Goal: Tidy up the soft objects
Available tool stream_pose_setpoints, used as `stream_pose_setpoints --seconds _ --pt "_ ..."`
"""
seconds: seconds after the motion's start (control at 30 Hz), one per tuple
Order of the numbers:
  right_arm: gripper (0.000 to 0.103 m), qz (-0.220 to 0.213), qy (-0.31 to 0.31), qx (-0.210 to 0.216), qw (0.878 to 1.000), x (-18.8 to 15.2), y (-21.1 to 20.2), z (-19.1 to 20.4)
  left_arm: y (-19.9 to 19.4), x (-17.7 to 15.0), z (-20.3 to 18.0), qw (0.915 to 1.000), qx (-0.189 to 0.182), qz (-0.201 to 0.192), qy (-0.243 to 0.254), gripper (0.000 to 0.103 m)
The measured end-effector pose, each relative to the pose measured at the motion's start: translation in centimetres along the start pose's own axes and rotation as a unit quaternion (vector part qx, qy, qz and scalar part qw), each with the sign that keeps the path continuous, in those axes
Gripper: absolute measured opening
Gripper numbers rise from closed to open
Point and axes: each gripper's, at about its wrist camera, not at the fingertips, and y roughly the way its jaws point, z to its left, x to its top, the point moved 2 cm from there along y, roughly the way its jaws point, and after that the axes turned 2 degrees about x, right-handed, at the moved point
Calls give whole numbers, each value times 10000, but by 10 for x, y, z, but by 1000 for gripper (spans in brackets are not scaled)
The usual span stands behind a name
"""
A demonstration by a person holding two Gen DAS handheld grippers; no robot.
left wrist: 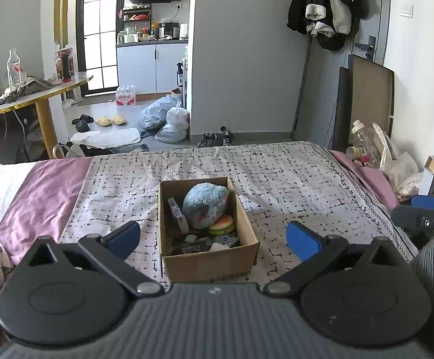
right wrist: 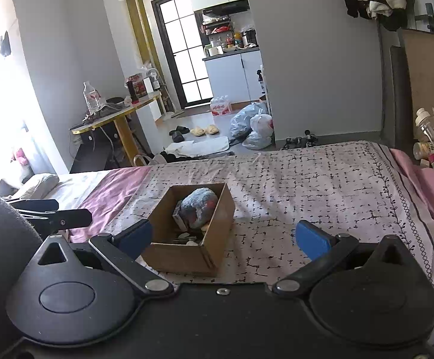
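- Left wrist view: the left claw (left wrist: 214, 239) is spread wide and holds nothing. The cardboard box (left wrist: 208, 261) sits on the bed (left wrist: 291, 179) between its fingers, at 12 o'clock.
- Inside lie a blue plush toy (left wrist: 206, 205) and a burger toy (left wrist: 221, 224).
- Right wrist view: the right claw (right wrist: 223, 239) is wide and holds nothing; the box (right wrist: 184, 255) lies at 11 o'clock, by its left finger (right wrist: 134, 237).

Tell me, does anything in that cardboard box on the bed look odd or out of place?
Little stands out. The cardboard box sits upright on the bed, holding a blue plush toy and a burger toy. Among them lie scraps and a small packet, which hardly look soft.
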Motion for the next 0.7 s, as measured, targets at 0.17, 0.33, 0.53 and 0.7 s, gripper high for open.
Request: stream_pose_setpoints --seconds 0.17,0.33,0.53,0.7 --pt "103 15 31 11 10000 1 -1 -3 2 0 -2 10000 -20 40 2 103" --pt "103 23 20 16 10000 1 -1 -3 4 0 -2 9999 -70 87 18 103" --pt "103 55 57 37 10000 0 0 -3 4 0 -2 9999 -68 93 21 103" --pt "103 59 -61 59 9999 2 1 -2 4 -1 -2 9999 -71 121 16 103"
